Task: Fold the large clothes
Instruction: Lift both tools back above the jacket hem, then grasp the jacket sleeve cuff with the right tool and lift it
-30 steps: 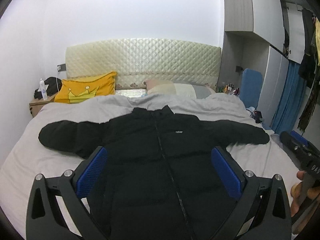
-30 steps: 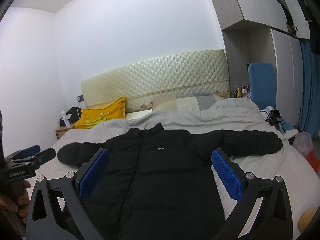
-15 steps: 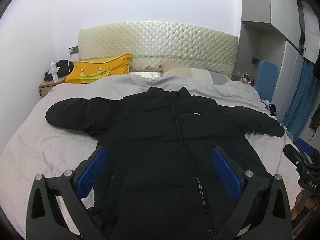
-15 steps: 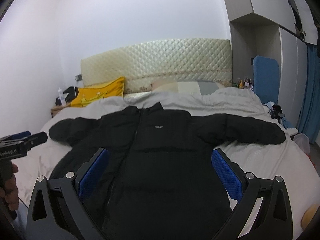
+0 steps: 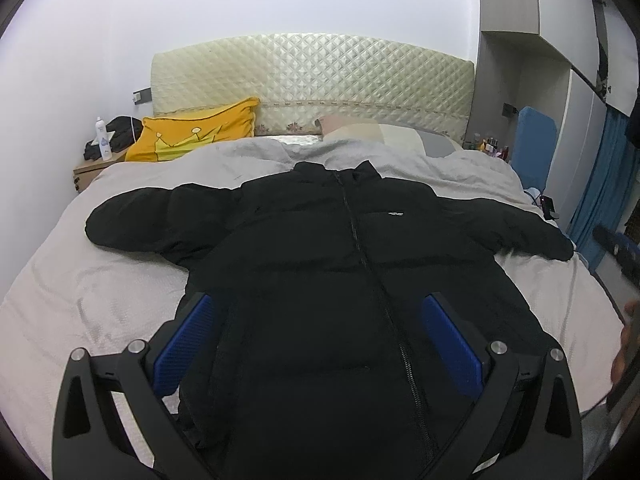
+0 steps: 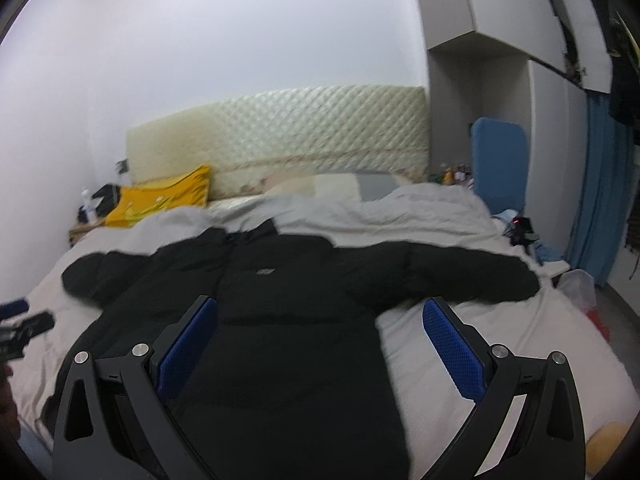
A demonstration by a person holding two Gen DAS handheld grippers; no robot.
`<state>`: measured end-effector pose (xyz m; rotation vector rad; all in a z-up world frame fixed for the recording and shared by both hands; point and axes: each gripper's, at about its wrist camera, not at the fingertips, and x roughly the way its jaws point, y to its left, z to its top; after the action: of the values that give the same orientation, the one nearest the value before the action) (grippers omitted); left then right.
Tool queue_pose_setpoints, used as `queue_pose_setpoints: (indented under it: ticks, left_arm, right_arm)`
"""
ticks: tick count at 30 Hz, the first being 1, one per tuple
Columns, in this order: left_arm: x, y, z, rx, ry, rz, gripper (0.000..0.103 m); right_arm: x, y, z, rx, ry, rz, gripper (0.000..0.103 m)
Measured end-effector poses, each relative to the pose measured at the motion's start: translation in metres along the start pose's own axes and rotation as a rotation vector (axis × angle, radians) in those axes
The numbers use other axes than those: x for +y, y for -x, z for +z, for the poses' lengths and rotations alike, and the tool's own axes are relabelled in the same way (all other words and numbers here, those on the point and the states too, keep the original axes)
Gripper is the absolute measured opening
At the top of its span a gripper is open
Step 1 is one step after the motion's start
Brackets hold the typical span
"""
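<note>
Black puffer jacket (image 5: 320, 280) flat on bed (image 5: 80, 280), collar far, hem near, sleeves spread left-right | left gripper (image 5: 316, 340) over near-left hem, agape, empty | right gripper (image 6: 320, 344) nearer right sleeve (image 6: 460, 276), agape, empty

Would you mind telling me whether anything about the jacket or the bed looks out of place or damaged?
Nothing stands out. The black puffer jacket lies flat and face up on the grey bedspread, zipped, both sleeves spread wide, with no visible damage. Both tongs, left and right, are open above it.
</note>
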<state>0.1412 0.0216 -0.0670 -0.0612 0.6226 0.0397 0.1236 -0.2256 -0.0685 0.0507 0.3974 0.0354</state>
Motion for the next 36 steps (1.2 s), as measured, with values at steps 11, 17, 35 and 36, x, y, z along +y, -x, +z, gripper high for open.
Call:
queue_pose_setpoints:
  ticks: [11,17,35,36]
  left_arm:
    - [-0.004,-0.006,-0.001,-0.016,0.001,0.01,0.103]
    - [-0.007,-0.019,-0.001,-0.007,0.005,0.014,0.103]
    - [-0.011,-0.079,-0.002,0.057,0.093,0.043,0.103]
    - [-0.01,-0.084,-0.003,0.064,0.102,0.05,0.103]
  right_arm:
    - [-0.115,-0.061,0.022,0.011,-0.111,-0.133,0.103]
    - [-0.186,-0.108,-0.012,0.062,-0.283,-0.097,0.103]
    - [-0.37,-0.247,-0.105,0.164,-0.964,0.057,0.099]
    - [-0.376,-0.252,-0.105,0.146,-0.979,0.05,0.099]
